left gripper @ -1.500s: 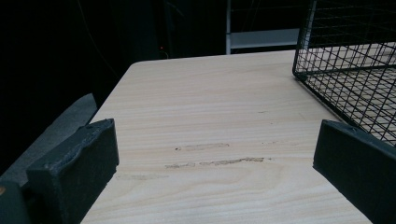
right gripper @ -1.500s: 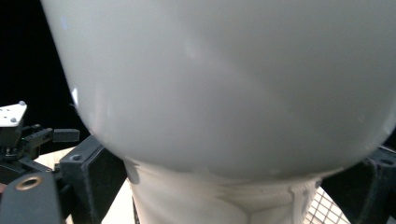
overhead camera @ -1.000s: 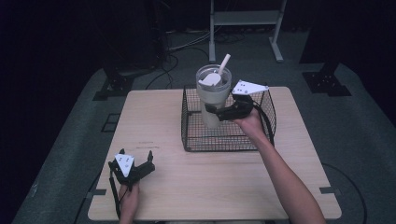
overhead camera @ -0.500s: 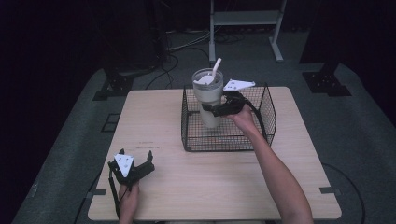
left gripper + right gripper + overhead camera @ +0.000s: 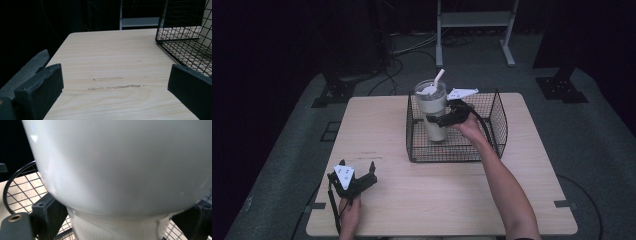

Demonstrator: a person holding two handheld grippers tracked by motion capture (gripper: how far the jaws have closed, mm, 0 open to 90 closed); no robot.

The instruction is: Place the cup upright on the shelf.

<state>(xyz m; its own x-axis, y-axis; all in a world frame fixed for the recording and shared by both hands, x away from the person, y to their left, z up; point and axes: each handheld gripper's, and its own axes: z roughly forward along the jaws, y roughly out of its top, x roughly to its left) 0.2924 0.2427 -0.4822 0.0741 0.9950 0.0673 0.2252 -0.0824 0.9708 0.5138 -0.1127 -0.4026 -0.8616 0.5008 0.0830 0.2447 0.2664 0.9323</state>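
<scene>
A white tumbler with a clear lid and a white straw stands upright inside the black wire basket, toward its left side. My right gripper is shut on the tumbler's lower body, coming at it from the right. In the right gripper view the tumbler looms close, with a black finger on either side of its ribbed base. My left gripper rests open near the table's front left corner. Its jaws stand wide apart over bare wood.
The basket sits at the middle back of the light wooden table, and its near corner shows at the right of the left gripper view. Dark floor, cables and a metal stand lie beyond the table.
My right gripper has lowered the tumbler deeper into the basket and a little to the left. The left gripper has stayed put.
</scene>
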